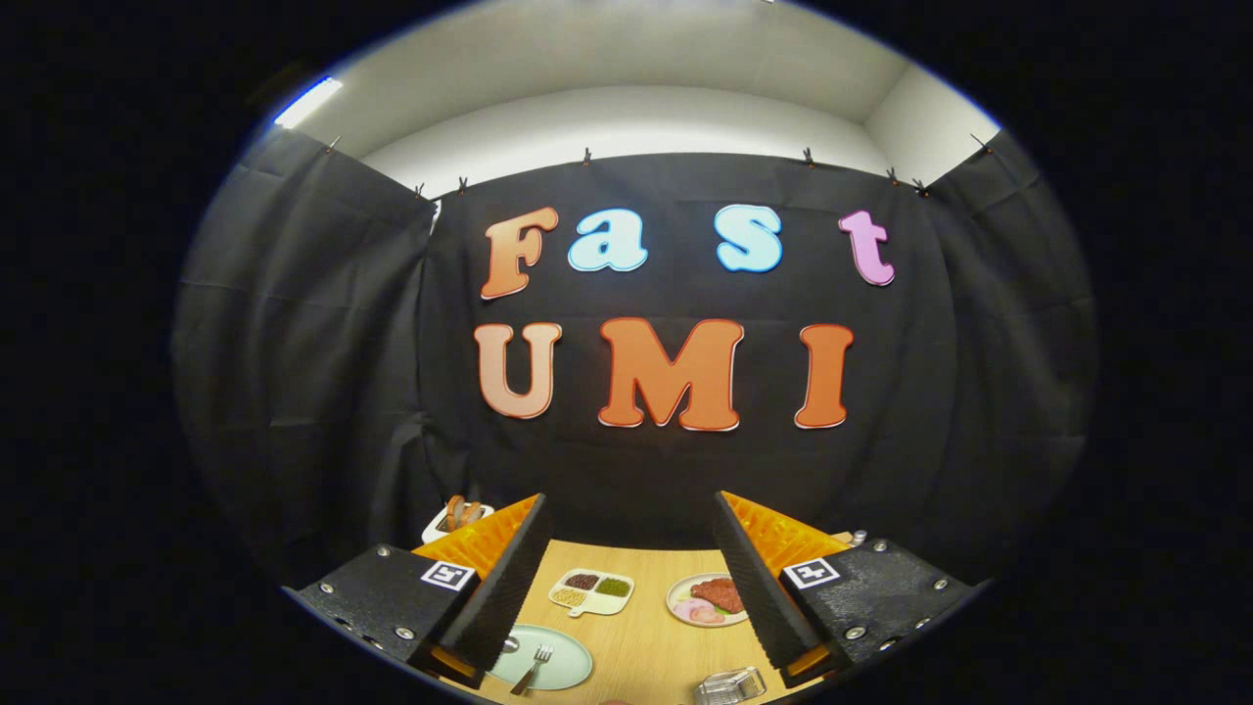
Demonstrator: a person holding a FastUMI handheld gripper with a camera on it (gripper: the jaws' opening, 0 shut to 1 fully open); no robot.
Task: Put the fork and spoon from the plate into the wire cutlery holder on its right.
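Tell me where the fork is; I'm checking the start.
The fork lies on the pale green plate, beside the open gripper's left finger, left of the wire cutlery holder.

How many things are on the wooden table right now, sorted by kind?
Plates and dishes: 4 (pale green round plate, white divided dish, white plate of food, white dish of sausages)
Cutlery in sight: 1 (wooden-handled metal fork)
Holders: 1 (wire cutlery holder)
Total: 6

The hand-held gripper is open, above the table, holding nothing.
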